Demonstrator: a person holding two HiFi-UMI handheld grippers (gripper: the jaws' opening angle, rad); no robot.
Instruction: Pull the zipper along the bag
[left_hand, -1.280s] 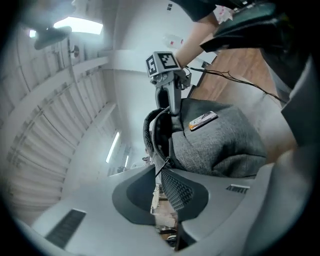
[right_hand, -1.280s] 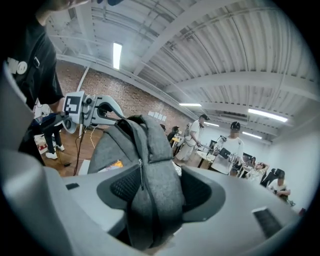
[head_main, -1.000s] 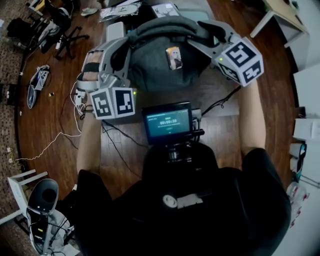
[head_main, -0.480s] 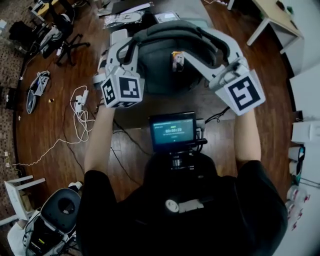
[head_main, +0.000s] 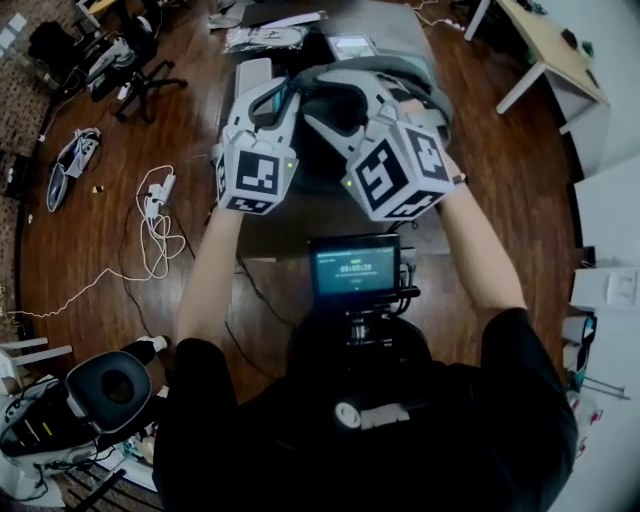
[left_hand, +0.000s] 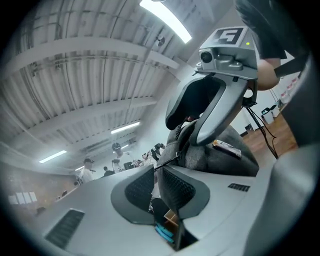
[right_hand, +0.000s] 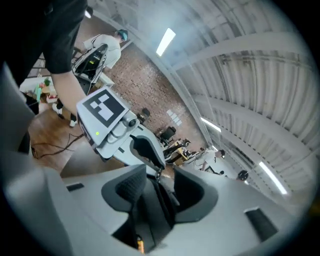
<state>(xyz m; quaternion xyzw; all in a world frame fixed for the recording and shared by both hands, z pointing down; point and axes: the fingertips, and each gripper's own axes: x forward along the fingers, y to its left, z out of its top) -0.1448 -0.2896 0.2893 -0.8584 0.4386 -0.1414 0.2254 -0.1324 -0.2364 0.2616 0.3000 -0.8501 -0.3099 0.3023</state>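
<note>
A grey fabric bag (head_main: 415, 78) stands on the table, mostly hidden behind both grippers. My left gripper (head_main: 283, 92) is at the bag's top left. In the left gripper view its jaws (left_hand: 157, 170) are shut on the thin metal zipper pull (left_hand: 168, 157), which leads to the bag (left_hand: 217, 162). My right gripper (head_main: 322, 95) reaches in from the right, close beside the left one. Its jaws (right_hand: 160, 177) are closing around a dark fold of the bag (right_hand: 157, 202) by the zipper, and the fold touches both pads.
The bag sits on a grey table (head_main: 290, 228) over a wooden floor. White cables (head_main: 155, 215) lie on the floor to the left, and an office chair (head_main: 140, 70) stands further back. A pale desk (head_main: 555, 50) is at the far right. A small screen (head_main: 355, 268) sits below the grippers.
Both grippers moved from the bag's sides to its top middle and now stand close together. The right one swung left.
</note>
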